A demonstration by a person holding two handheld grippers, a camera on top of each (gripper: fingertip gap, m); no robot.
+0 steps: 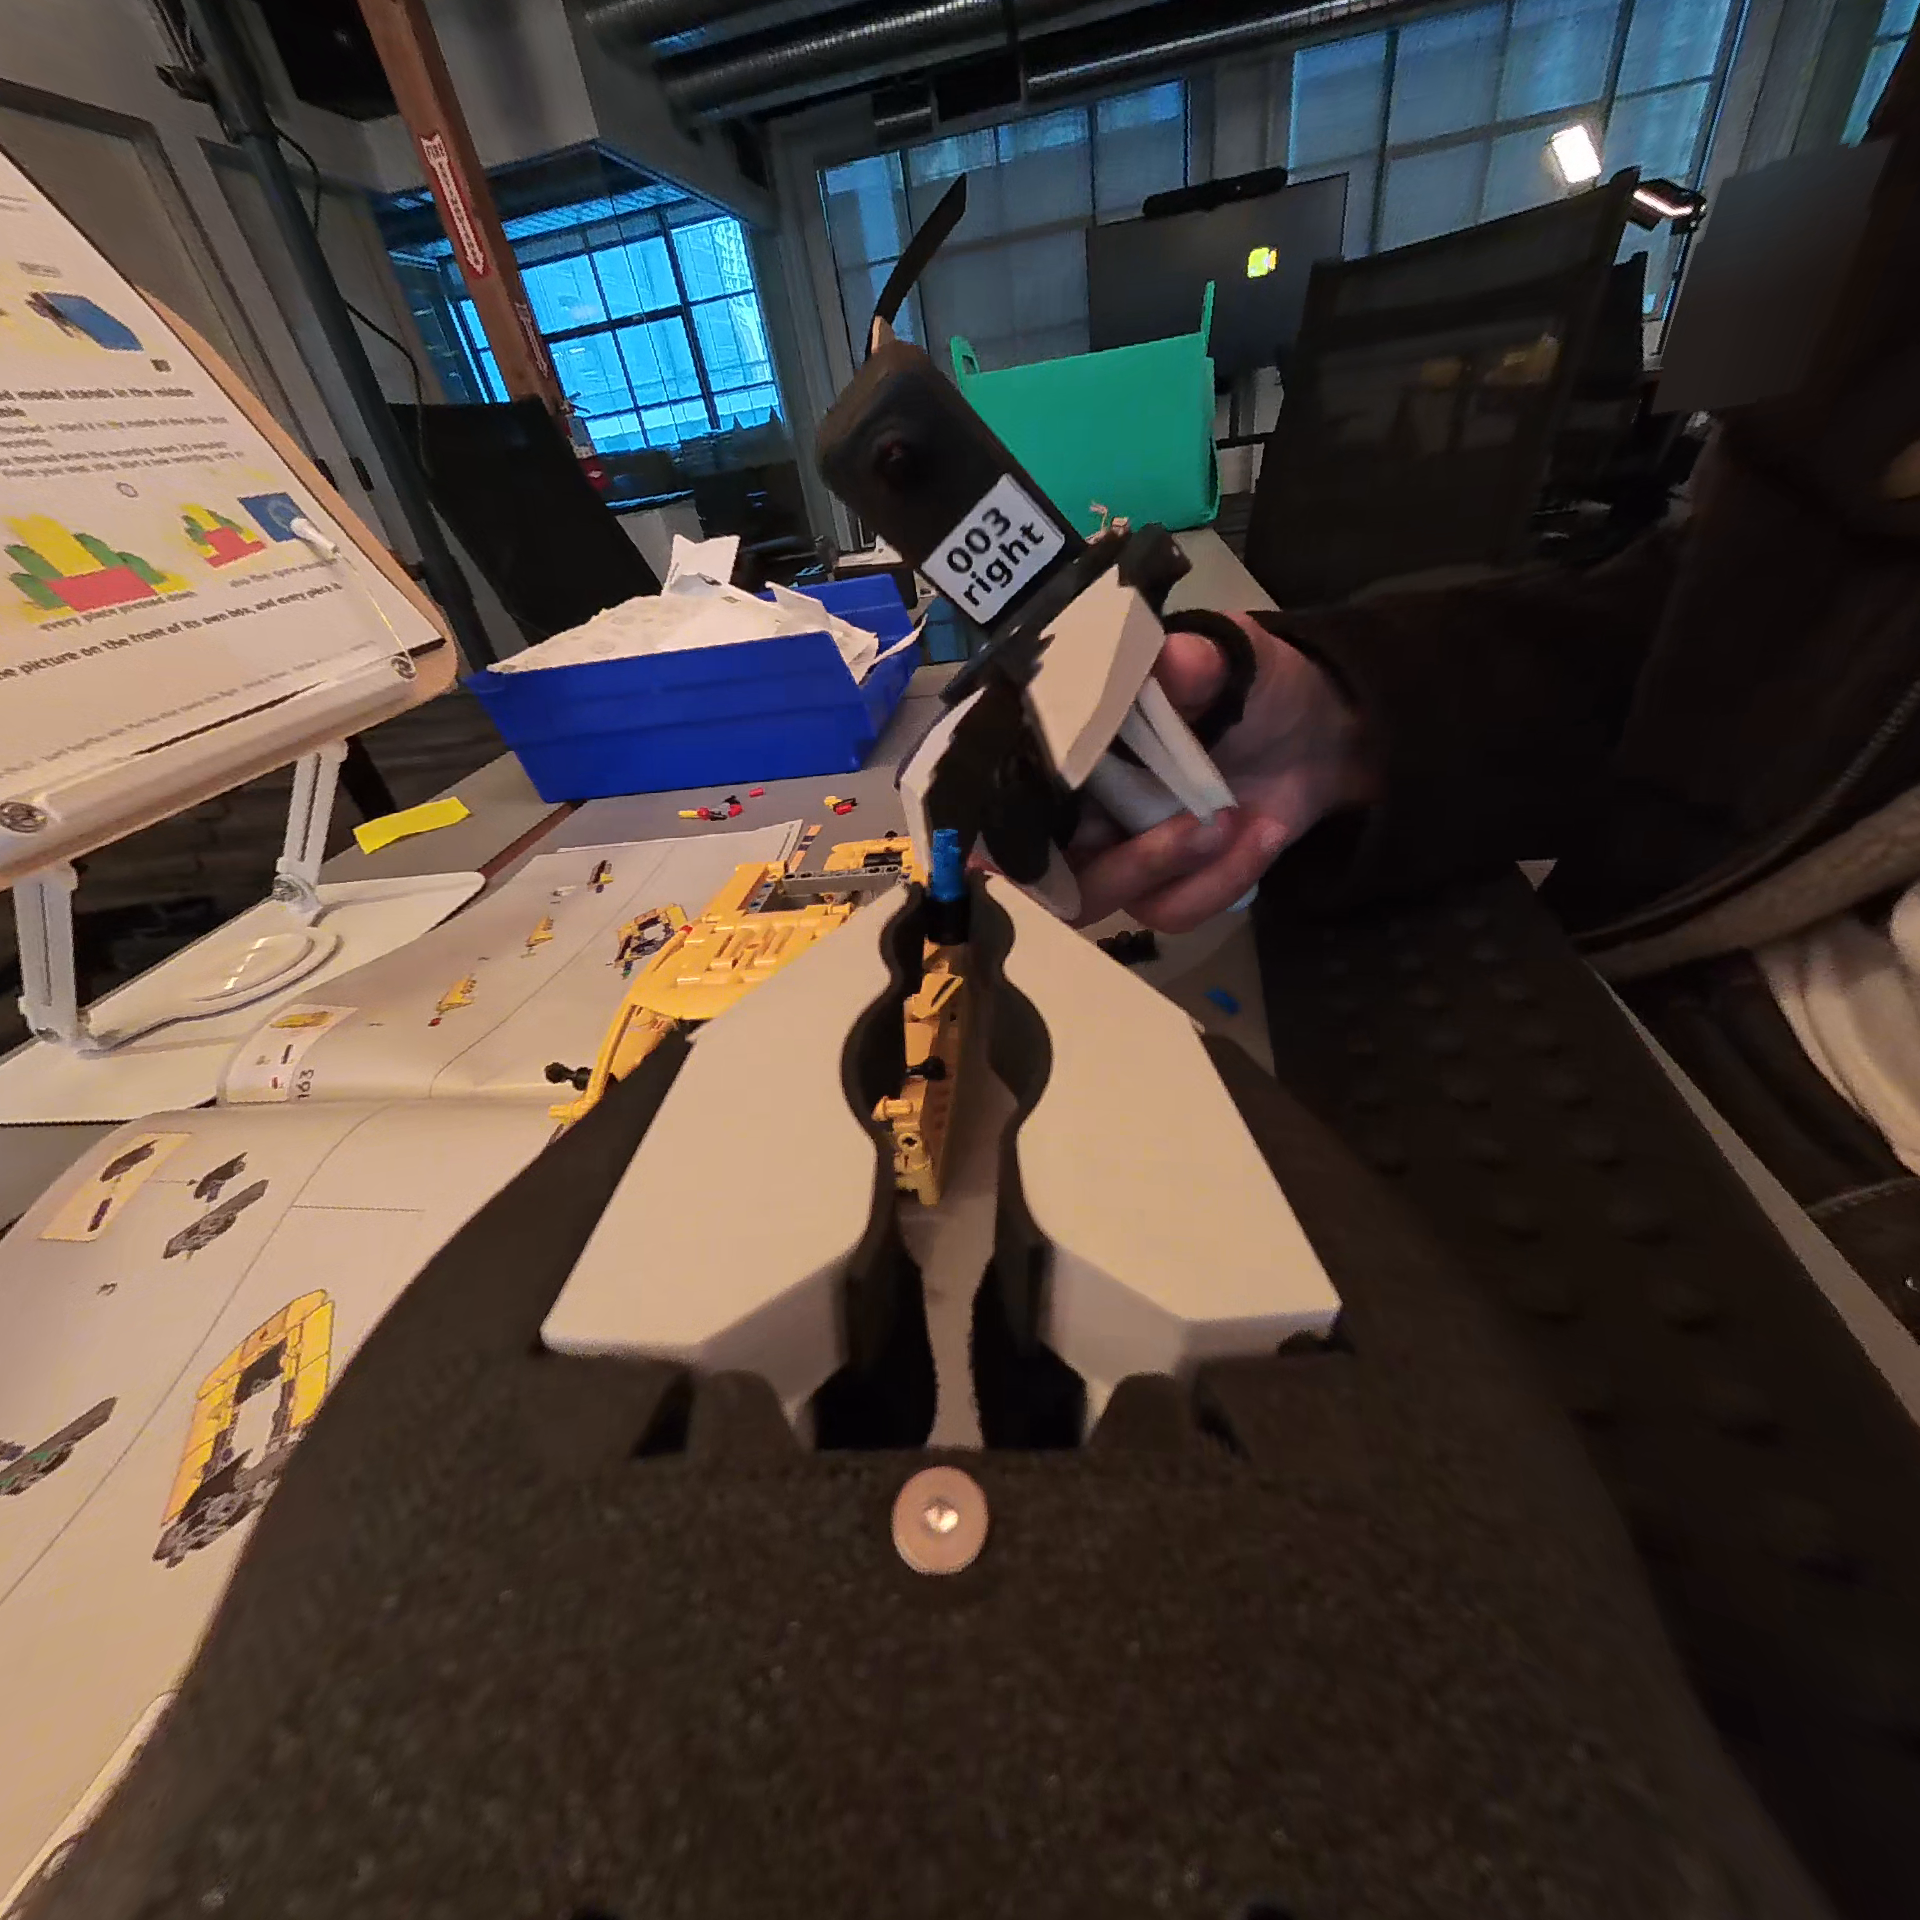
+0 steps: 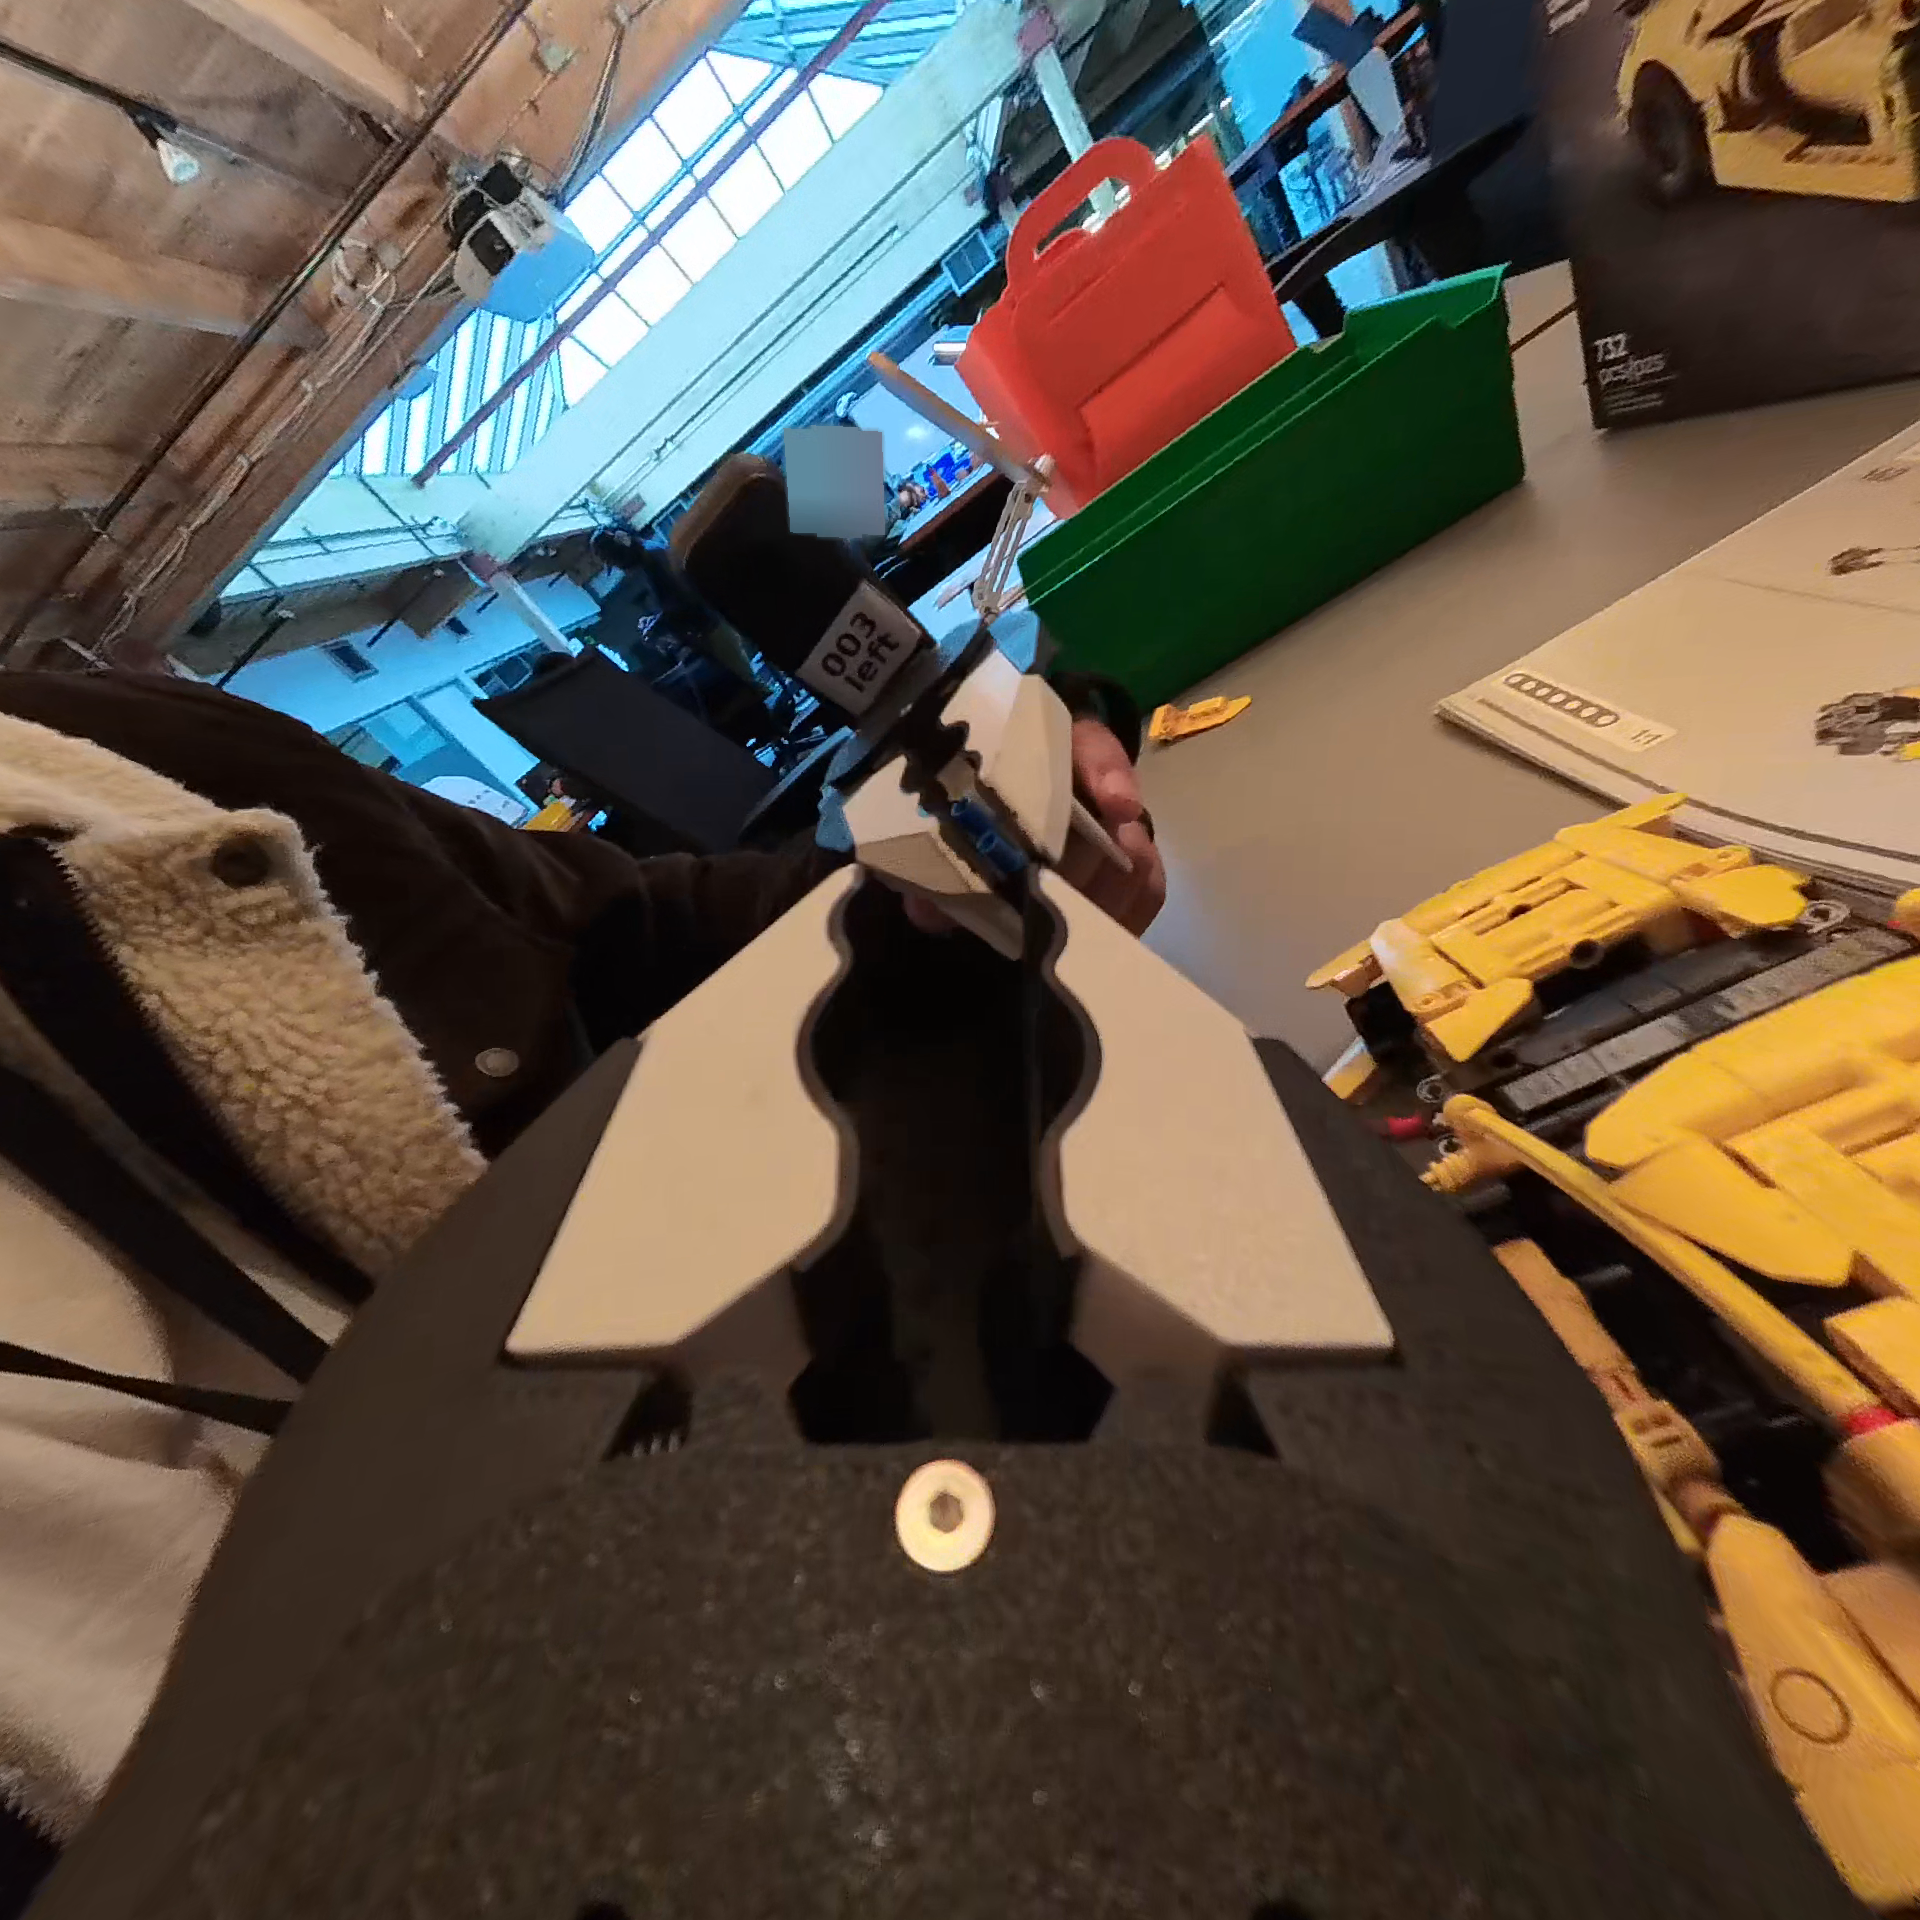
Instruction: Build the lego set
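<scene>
I have the left claw (image 1: 940, 914) clamped at its tips on a small blue pin (image 1: 943, 868) with a black base, which sticks up just beyond the tips. From the right wrist camera the same blue pin (image 2: 982, 831) shows pinched between the left claw's pale fingers (image 2: 1023, 743). The right claw (image 2: 945, 904) stands a little apart, and I judge nothing is held in it; a thin black line crosses its gap, and I cannot tell what that is.

The pin looks very light, hard and smooth, so I judge it could twist or pop out under a skewed pinch. I would grip it across the collar and leave the free end clear for pushing in.

The yellow car model (image 2: 1683, 1101) lies on the table (image 2: 1330, 831), to the right in the right wrist view. It seems stiff overall, but its thin yellow panels and struts look likely to snap off, so I would brace it on the dark frame beams.

As for writing: each claw body carries a white sticker, the open instruction booklet (image 1: 436, 997) shows printed step pictures, a card stands on a stand (image 1: 156, 540), and the dark set box (image 2: 1745, 208) bears print.
</scene>
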